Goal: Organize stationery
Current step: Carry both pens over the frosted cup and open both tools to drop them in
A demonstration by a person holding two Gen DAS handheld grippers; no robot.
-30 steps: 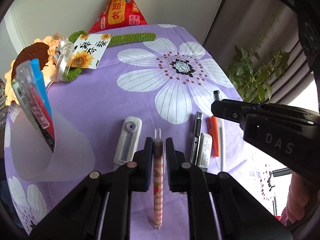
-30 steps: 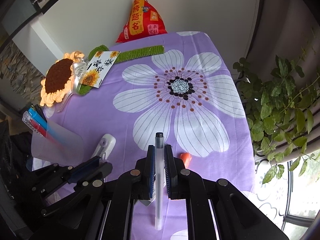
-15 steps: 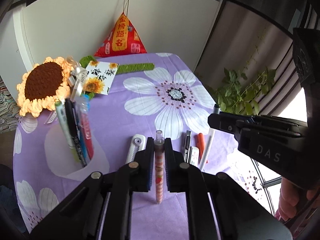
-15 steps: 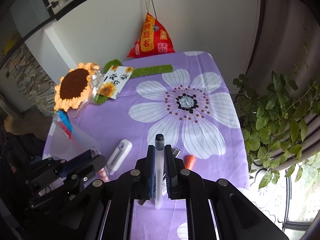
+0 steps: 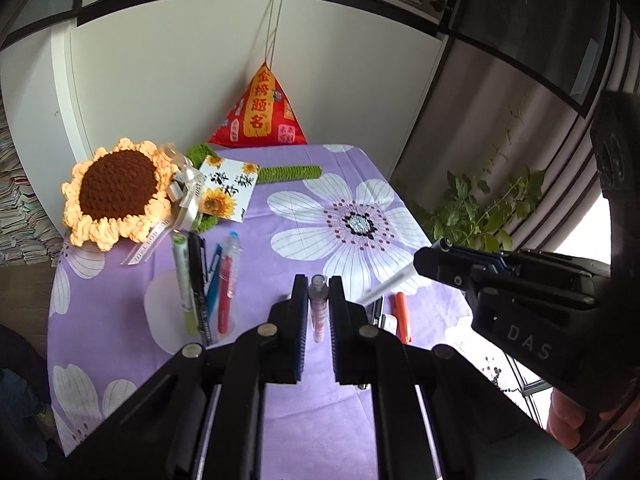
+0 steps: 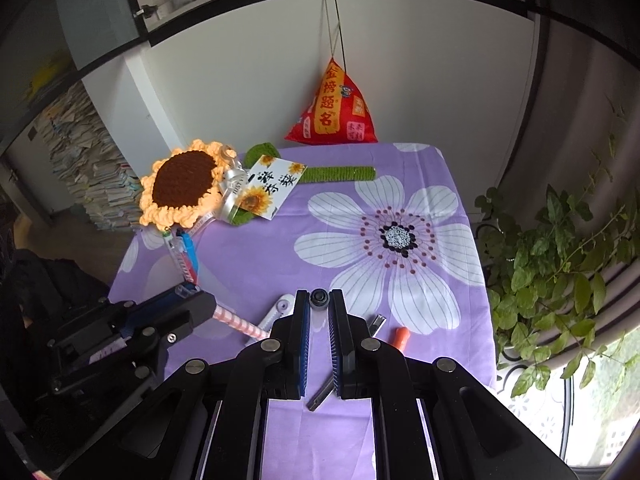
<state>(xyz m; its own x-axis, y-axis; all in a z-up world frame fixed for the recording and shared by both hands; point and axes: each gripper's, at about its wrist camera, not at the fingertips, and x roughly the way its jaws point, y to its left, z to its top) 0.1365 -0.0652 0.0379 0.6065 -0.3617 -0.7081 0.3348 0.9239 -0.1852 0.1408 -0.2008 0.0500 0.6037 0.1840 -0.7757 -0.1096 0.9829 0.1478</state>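
Pens first: we hold a pink-and-white striped gel pen [image 5: 318,308] clamped between the left fingers [image 5: 299,312], and a slim white pen with a black cap [image 6: 320,301] pinched in the right fingers [image 6: 338,332], both clear of the purple flowered desk [image 5: 280,248]. The translucent frosted pen cup [image 5: 164,312] stands just left, already crowded. We judge it best to tip each pen upright, enter one at a time, and release only once its tip is inside the rim.
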